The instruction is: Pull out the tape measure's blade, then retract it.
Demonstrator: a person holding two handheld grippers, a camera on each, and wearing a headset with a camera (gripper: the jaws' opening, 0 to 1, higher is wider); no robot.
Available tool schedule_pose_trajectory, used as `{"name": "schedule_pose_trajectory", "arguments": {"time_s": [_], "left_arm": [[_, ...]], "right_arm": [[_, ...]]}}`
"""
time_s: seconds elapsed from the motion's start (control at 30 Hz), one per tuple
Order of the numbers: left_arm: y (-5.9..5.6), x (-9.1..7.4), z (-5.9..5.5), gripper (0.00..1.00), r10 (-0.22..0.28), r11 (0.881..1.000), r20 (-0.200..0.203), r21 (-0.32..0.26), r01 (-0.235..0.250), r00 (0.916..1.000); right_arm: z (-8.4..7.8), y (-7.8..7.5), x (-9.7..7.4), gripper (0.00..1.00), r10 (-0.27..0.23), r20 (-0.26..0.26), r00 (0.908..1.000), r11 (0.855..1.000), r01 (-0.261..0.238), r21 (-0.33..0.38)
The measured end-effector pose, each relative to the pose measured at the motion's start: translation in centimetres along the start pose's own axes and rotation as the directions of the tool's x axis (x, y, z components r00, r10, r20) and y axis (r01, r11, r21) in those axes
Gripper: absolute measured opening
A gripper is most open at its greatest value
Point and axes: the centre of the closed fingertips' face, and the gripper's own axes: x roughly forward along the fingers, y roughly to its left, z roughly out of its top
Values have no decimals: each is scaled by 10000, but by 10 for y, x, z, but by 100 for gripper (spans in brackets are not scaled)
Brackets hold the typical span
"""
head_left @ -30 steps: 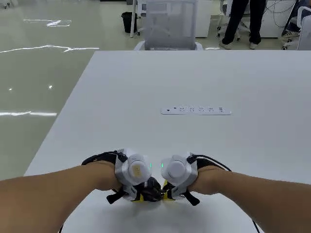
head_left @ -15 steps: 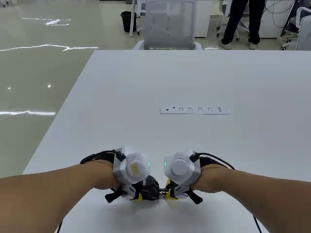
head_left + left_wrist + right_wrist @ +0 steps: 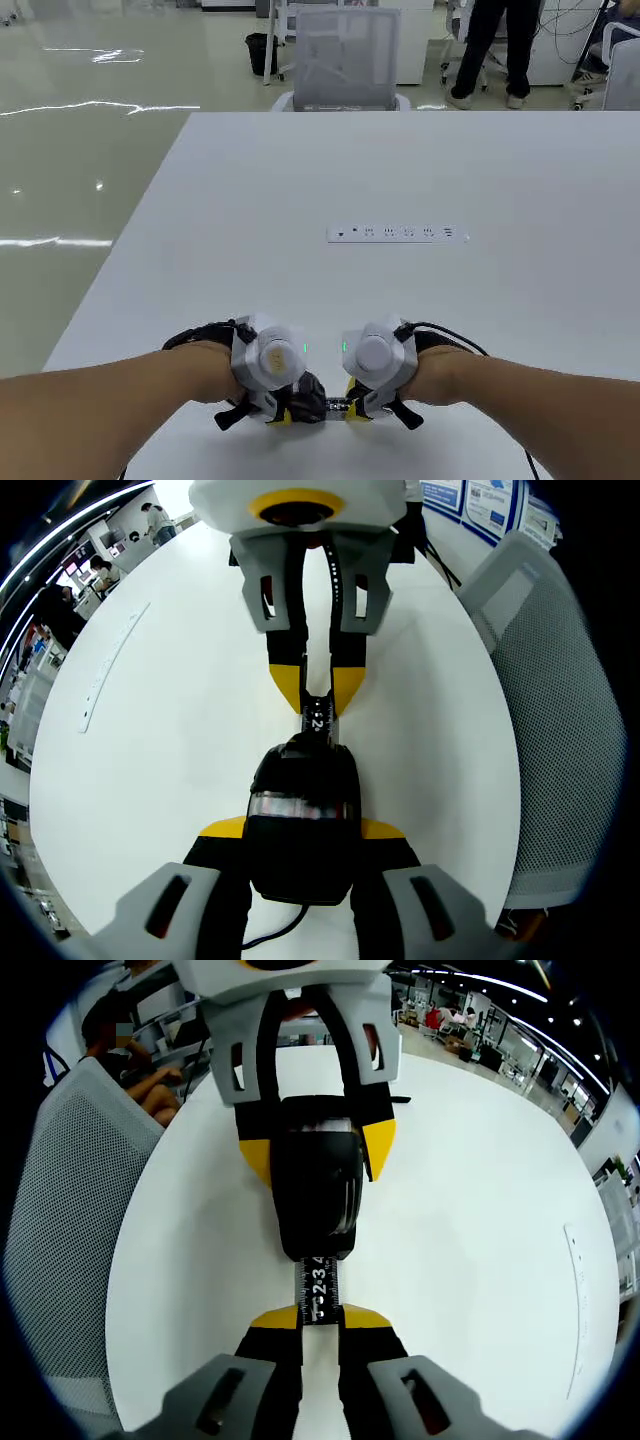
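Note:
A black tape measure (image 3: 303, 820) is clamped between the yellow-tipped jaws of my left gripper (image 3: 303, 832), just above the white table. A short length of its numbered blade (image 3: 317, 720) is out. My right gripper (image 3: 320, 1320) is shut on the blade (image 3: 318, 1282) near its end, facing the tape measure (image 3: 318, 1195). In the head view the left gripper (image 3: 288, 410) and the right gripper (image 3: 352, 408) sit close together near the table's front edge, with the case (image 3: 308, 393) between them. The blade's tip is hidden inside the right jaws.
A white power strip (image 3: 396, 233) lies flat mid-table. A grey mesh chair (image 3: 345, 55) stands at the far edge, with a person's legs (image 3: 490, 45) and a dark bin (image 3: 262, 50) beyond. The white table (image 3: 250, 200) stretches ahead; its left edge drops to a glossy floor.
The two grippers have drawn slightly apart, and a short strip of blade now shows between them. The head camera has tilted a little.

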Motion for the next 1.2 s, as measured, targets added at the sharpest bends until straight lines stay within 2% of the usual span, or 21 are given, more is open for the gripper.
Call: {"name": "schedule_pose_trajectory", "arguments": {"time_s": [0.4, 1.2], "left_arm": [[1, 1, 1, 34, -80, 9999, 5, -73, 80, 10000], [0, 1, 1, 34, -5, 10000, 24, -81, 5, 10000]], "right_arm": [[-9, 0, -7, 12, 1, -110, 9999, 10000, 0, 70], [-22, -3, -7, 12, -6, -424, 9991, 9998, 14, 184]]}}
